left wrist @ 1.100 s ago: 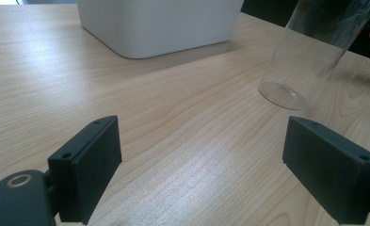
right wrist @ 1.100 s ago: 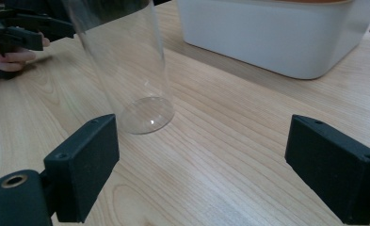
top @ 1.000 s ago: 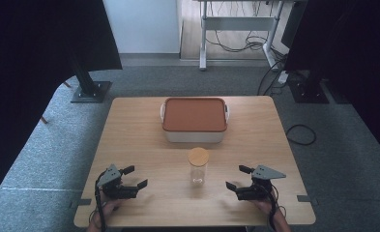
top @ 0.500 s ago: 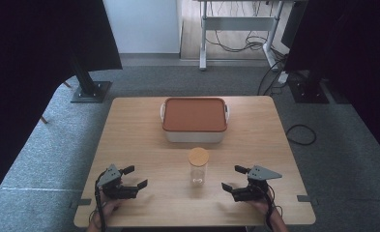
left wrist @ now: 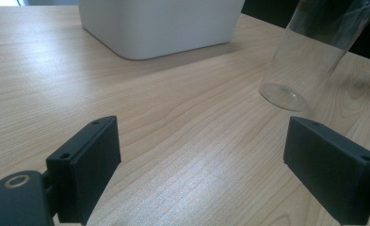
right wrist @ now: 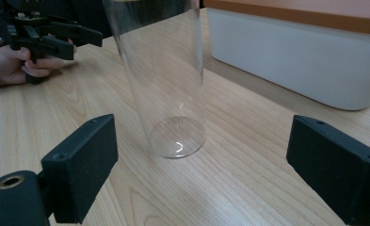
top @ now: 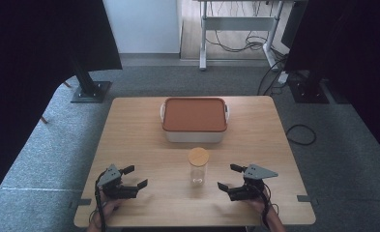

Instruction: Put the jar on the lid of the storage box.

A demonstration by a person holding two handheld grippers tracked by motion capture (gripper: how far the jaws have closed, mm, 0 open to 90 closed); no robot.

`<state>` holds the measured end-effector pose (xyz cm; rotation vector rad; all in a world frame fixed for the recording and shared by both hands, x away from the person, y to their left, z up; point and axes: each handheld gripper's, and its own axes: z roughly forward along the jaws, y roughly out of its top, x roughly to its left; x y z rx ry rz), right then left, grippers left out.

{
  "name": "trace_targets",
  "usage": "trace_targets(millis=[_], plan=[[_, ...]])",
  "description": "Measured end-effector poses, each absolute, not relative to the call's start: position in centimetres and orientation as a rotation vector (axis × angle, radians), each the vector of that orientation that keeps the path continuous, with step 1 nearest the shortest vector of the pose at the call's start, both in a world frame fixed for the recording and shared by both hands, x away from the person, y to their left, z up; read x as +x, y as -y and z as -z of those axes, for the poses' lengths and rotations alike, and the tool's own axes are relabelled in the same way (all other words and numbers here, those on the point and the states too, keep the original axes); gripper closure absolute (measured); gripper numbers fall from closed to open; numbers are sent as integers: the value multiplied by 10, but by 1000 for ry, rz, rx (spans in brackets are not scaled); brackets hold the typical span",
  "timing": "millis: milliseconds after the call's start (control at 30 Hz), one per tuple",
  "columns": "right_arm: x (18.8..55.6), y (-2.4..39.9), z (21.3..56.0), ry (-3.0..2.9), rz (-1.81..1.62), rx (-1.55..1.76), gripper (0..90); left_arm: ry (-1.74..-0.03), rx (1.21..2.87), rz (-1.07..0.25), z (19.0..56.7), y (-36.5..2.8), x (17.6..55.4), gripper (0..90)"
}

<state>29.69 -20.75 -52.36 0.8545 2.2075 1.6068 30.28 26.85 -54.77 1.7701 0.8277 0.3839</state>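
Note:
A clear glass jar (top: 198, 166) with a round wooden lid stands upright in the middle of the table, near the front. Behind it sits a white box (top: 194, 118) with an orange lid. My left gripper (top: 136, 177) rests low at the front left, open and empty, jaws pointing toward the jar (left wrist: 309, 61). My right gripper (top: 227, 177) is at the front right, open, and close to the jar (right wrist: 166, 80), which stands just ahead between the lines of its jaws. Neither gripper touches the jar.
The wooden table (top: 129, 130) has bare surface on both sides of the box. The white box wall (right wrist: 305, 56) lies beyond the jar to the right in the right gripper view. The other hand and its gripper (right wrist: 46, 35) are far off at upper left there.
My right gripper has slid a little to the left, closer to the jar. The left gripper, jar and box have stayed put.

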Motion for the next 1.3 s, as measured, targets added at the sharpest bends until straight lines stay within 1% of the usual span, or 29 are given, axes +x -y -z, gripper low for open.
trace_targets(millis=[1300], plan=[[298,184,517,-2229,-1596,804,86,-826,1767,-380,548,-269,302,96]])
